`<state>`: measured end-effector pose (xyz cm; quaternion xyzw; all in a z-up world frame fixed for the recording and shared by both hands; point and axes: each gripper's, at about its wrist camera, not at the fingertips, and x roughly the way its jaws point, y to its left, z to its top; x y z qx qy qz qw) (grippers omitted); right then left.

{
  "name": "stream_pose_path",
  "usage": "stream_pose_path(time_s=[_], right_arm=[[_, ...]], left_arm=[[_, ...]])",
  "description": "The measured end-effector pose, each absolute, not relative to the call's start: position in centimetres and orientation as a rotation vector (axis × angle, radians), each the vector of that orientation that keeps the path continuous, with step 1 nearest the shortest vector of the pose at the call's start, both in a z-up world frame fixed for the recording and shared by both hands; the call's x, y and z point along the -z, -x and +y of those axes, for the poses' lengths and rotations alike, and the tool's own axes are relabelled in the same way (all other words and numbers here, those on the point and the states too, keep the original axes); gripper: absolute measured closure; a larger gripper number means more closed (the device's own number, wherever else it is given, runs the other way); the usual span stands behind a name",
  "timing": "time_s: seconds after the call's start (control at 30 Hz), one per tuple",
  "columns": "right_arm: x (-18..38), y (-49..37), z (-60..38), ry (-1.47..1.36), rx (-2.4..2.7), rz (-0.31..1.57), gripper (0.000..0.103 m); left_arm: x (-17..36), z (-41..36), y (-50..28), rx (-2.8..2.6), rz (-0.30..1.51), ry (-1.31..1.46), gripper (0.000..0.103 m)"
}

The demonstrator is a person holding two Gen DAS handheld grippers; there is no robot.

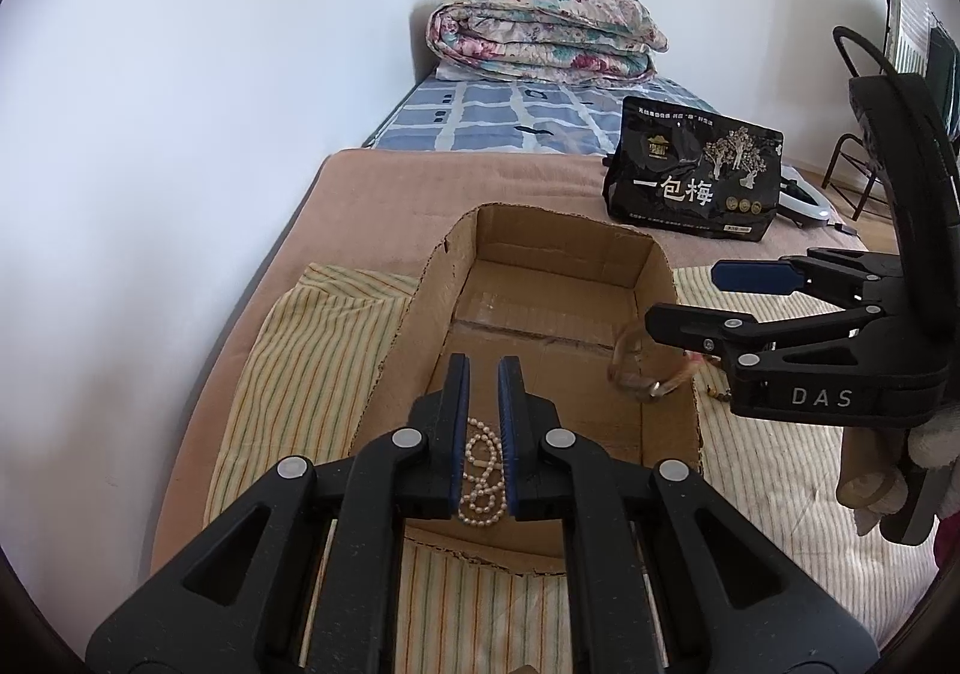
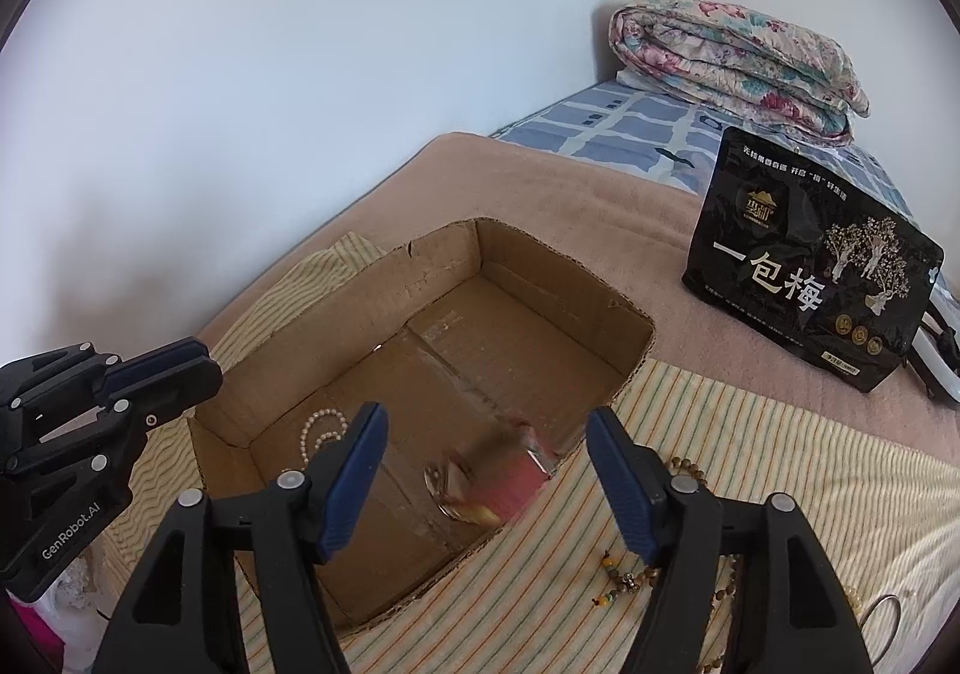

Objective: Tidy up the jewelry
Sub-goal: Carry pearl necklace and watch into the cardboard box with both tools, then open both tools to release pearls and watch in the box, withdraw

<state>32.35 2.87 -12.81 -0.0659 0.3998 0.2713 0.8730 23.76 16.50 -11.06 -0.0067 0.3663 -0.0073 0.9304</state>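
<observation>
An open cardboard box sits on a striped cloth on the bed. A pearl necklace lies coiled on the box floor at its near left corner. My left gripper hovers over that corner, shut with nothing between its pads; I see the pearls through the gap behind them. My right gripper stands open over the box's right side. Below it, a translucent bracelet, blurred, is inside the box and free of the fingers.
Several beaded bracelets and a thin bangle lie on the striped cloth right of the box. A black snack bag stands behind it. A folded floral quilt lies at the far end. A white wall runs along the left.
</observation>
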Motion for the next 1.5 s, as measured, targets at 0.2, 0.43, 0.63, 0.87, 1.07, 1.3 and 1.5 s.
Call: stream_pose_path(time_s=[0.2,0.43,0.63,0.87,1.07,1.3,1.5], right_arm=[[12.0,-32.2,2.4,0.128,-0.558,0.815,0.024],[10.8,-31.7,1.7,0.132,-0.547,0.8,0.024],[9.3,-30.8,0.8,0.135,-0.537,0.771,0.024],[7.4,-29.6,-0.8,0.13,-0.517,0.736,0.023],[5.7,-28.5,-2.8,0.117,-0.495,0.709,0.021],[3.2,-26.4,-6.6,0.134,-0.461,0.66,0.015],[1.8,-24.4,-11.5,0.159,-0.394,0.63,0.01]], left_arm=[[11.2,16.9,-23.6,0.0,0.751,0.025,0.078],[10.3,16.5,-22.9,0.0,0.736,0.02,0.078],[8.7,15.8,-21.8,0.012,0.71,0.013,0.078],[6.6,14.4,-20.5,0.028,0.676,-0.005,0.078],[5.1,13.0,-19.7,0.044,0.657,-0.016,0.074],[3.9,10.6,-18.8,0.087,0.621,-0.033,0.059],[3.8,8.4,-18.9,0.141,0.624,-0.029,0.059]])
